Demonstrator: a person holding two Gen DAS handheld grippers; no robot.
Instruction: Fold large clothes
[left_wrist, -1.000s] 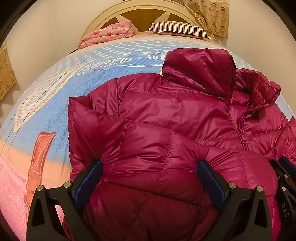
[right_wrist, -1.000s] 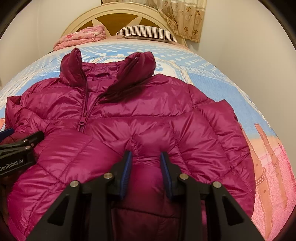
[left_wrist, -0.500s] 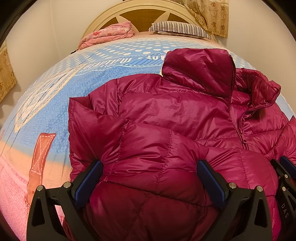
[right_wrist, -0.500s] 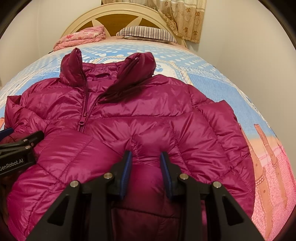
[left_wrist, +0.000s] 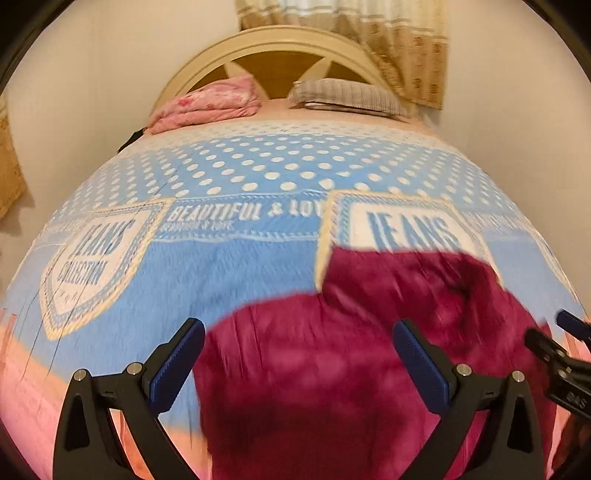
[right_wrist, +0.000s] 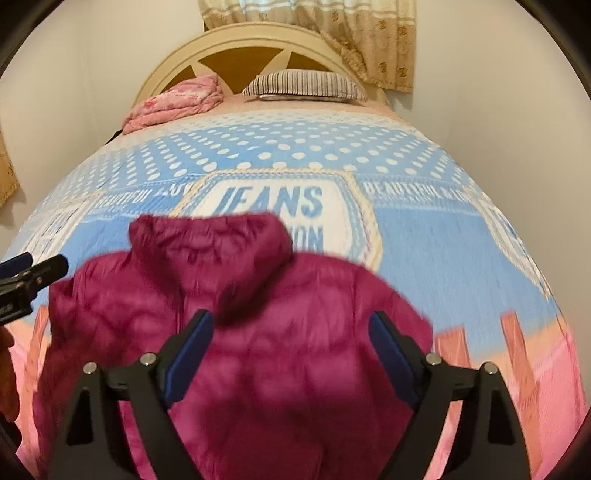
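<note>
Two grippers frame the near edge of both views, each standing wide apart with nothing clamped: the left gripper (left_wrist: 299, 365) has its blue pads well clear of the cloth below, and the right gripper (right_wrist: 291, 354) is opening at this moment, the fabric showing between its pads but not pressed by them. Beneath them lies the magenta puffer jacket (right_wrist: 258, 332), gathered into a compact bundle at the foot of the bed, its hood (right_wrist: 210, 243) on top and pointing toward the headboard. Motion blur smears the cloth, so how neat the folds are is hard to say, but the sleeves appear tucked in and no loose part trails out. That suggests the folding is nearly or fully done, with perhaps only a tidy-up or a move left. Beyond it stretches the blue dotted blanket (left_wrist: 240, 177), then a pink folded quilt (left_wrist: 210, 103) and a striped pillow (right_wrist: 306, 85) against the headboard (right_wrist: 255, 44).
</note>
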